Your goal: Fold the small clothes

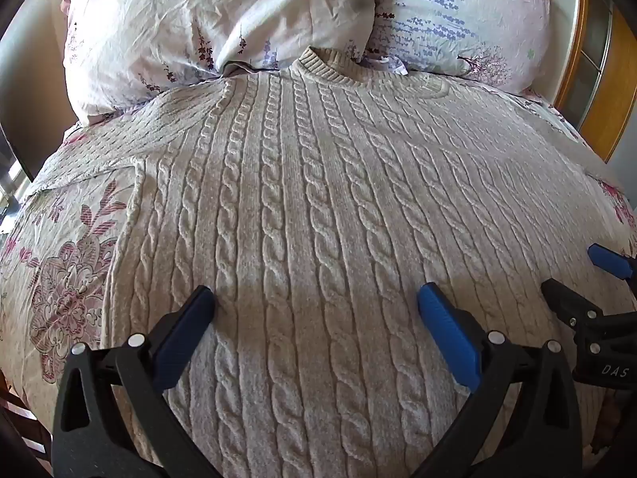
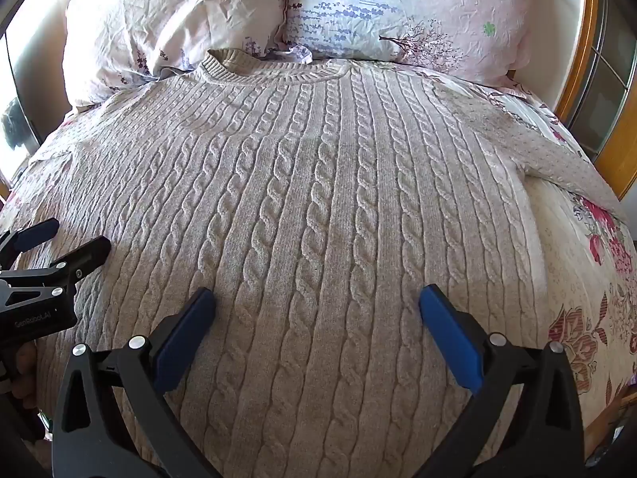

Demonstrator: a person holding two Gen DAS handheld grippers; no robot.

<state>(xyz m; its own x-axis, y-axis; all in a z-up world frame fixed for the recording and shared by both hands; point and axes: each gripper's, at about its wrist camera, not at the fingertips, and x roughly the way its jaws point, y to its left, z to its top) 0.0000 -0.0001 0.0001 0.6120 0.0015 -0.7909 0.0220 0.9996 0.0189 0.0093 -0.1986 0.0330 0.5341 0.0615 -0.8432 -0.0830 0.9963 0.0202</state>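
A cream cable-knit sweater [image 1: 318, 199] lies flat, front up, on the bed, collar [image 1: 330, 65] toward the pillows. It also fills the right wrist view [image 2: 318, 199]. My left gripper [image 1: 316, 298] is open and empty, hovering over the lower left part of the sweater's body. My right gripper [image 2: 316, 298] is open and empty over the lower right part. The right gripper shows at the right edge of the left wrist view [image 1: 585, 275]. The left gripper shows at the left edge of the right wrist view [image 2: 59, 239]. One sleeve [image 2: 557, 159] lies out to the right, the other [image 1: 91, 159] to the left.
Two floral pillows [image 1: 199, 28] [image 1: 458, 12] sit at the head of the bed behind the collar. A floral bedsheet [image 1: 59, 279] [image 2: 589, 298] lies under the sweater. A wooden frame [image 1: 597, 79] stands at the right.
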